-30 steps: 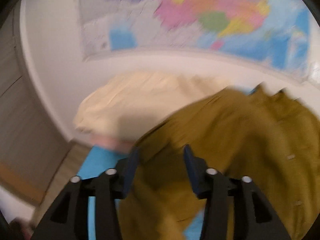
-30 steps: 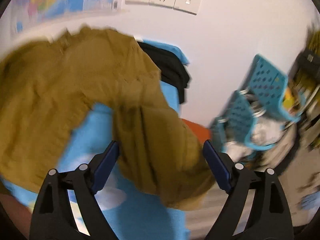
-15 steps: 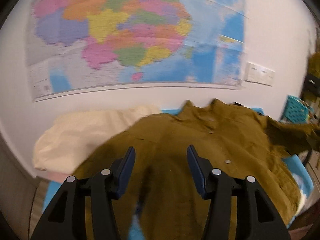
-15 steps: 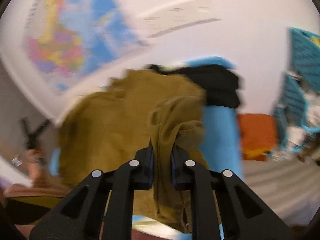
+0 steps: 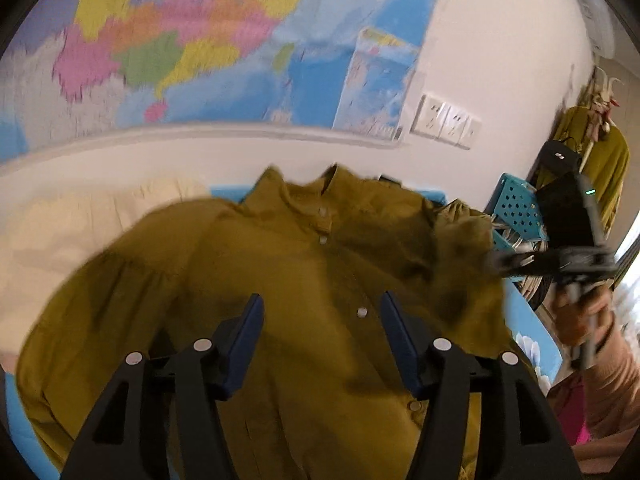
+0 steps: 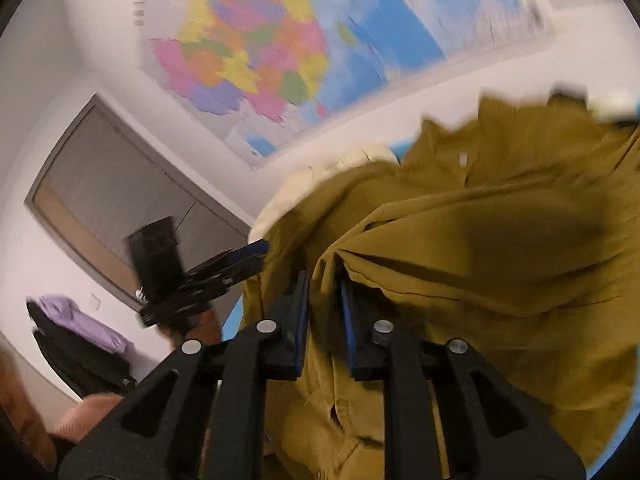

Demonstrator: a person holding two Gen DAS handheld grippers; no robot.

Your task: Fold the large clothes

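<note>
Olive-green button shirt [image 5: 320, 280] spread front-up across centre of left wrist view, over blue surface [image 5: 532, 336]. Left gripper [image 5: 322, 340] at lower centre, jaws wide apart, holding nothing. Right gripper [image 6: 324, 316] at lower centre of right wrist view, jaws narrow, pinching fold of shirt. Colourful wall map [image 5: 192, 44] across upper frame. Cream cloth [image 5: 60, 232] at left.

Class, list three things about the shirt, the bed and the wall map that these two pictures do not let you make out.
1. Shirt hem: left wrist view, cut off by the bottom edge behind the left gripper.
2. Map lettering: both views, motion blur.
3. Fabric in the right gripper: right wrist view, its folds hide which part is pinched.
</note>
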